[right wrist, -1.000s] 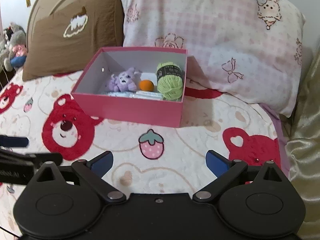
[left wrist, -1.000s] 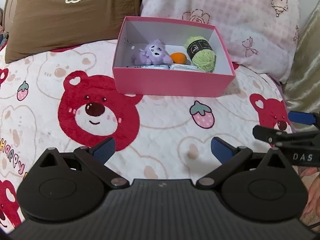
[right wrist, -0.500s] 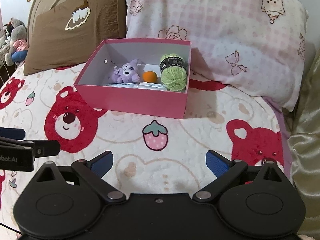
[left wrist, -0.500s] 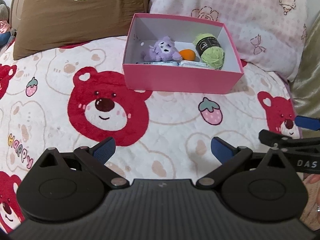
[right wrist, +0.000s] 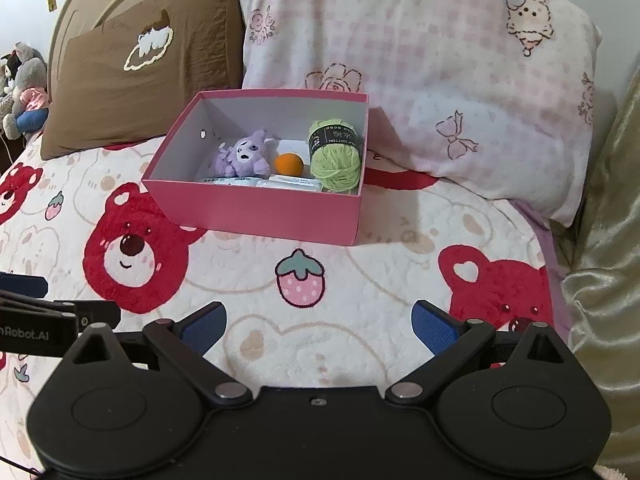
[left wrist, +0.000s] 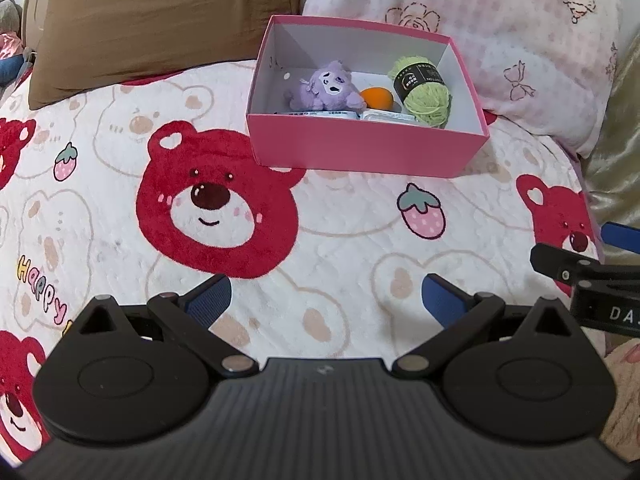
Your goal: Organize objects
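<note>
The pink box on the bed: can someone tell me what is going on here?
A person holds a gripper in each hand, and both the left gripper and the right gripper hang open and empty over the bear blanket, short of the pink box. Inside the box lie a purple plush toy, an orange ball, a green yarn ball and some flat white packets. Nothing is being gripped.

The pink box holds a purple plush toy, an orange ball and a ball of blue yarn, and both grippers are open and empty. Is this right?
Not quite: the yarn is green, not blue, as the right wrist view shows. The rest holds: the pink box contains the purple plush toy and orange ball, and the left gripper and right gripper are open and empty.
</note>
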`<state>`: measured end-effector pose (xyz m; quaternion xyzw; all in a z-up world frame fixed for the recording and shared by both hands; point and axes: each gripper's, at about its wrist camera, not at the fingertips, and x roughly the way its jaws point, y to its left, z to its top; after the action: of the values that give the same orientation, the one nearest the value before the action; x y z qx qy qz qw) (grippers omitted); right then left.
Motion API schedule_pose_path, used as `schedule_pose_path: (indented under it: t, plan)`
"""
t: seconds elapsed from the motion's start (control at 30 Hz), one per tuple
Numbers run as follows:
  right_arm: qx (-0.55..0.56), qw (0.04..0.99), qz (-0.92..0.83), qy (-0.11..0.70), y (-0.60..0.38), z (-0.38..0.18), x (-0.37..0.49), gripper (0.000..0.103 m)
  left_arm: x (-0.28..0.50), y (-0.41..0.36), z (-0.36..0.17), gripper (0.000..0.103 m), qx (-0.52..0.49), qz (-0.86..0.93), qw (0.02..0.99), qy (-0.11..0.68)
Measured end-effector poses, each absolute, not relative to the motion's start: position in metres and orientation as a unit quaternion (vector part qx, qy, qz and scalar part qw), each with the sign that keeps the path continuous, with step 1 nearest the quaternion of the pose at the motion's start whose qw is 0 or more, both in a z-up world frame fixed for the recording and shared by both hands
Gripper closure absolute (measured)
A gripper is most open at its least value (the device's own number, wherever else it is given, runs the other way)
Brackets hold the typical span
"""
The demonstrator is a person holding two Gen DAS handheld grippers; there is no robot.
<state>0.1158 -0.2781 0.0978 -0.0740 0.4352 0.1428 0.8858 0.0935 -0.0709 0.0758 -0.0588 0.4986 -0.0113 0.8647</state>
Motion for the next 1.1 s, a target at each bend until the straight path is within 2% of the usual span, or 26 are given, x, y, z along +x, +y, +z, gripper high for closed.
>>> schedule_pose_path:
  t: [0.33, 1.1]
  plan:
    - [-0.076, 0.889, 0.148, 0.427, -0.281, 0.102, 0.112, 0.003, 0.097, -0.076, 0.072, 0.000, -0.033, 0.004, 0.865, 0.500]
    - [-0.085, 0.897, 0.108, 0.420, -0.284, 0.101, 0.108, 0.003, 0.095, -0.073, 0.065, 0.000, -0.043, -0.002, 0.867, 0.497]
